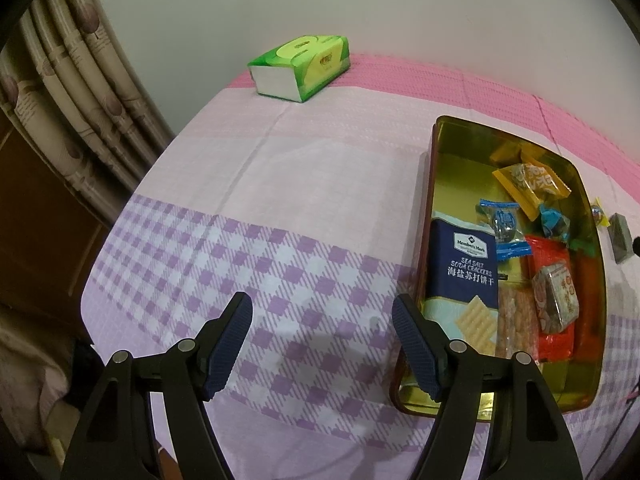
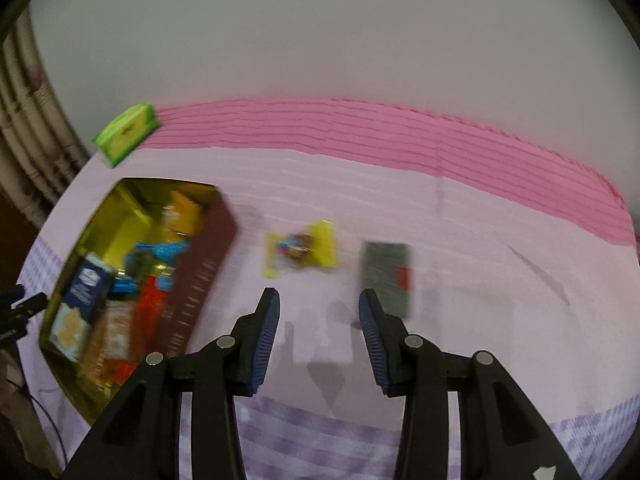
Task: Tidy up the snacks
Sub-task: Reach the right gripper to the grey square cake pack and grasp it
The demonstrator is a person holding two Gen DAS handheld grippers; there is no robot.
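Note:
A gold tin point(image 1: 440, 152) point(image 2: 100, 216) holds several snacks: a navy soda cracker pack point(image 1: 466, 268) point(image 2: 86, 288), blue candies, yellow and red packets. My left gripper point(image 1: 322, 318) hangs open over the checked cloth just left of the tin, nothing between its fingers. In the blurred right wrist view, my right gripper point(image 2: 319, 312) stands open above the cloth with nothing between its pads. Beyond it lie a yellow wrapped snack point(image 2: 300, 250) and a grey packet point(image 2: 388, 276), both loose on the cloth to the right of the tin.
A green tissue pack point(image 1: 300, 68) point(image 2: 128, 132) sits at the far edge by the wall. A pink and purple checked cloth point(image 1: 280, 184) covers the table. Curtains point(image 1: 80, 92) hang at the left. The grey packet point(image 1: 620, 240) shows past the tin's right wall.

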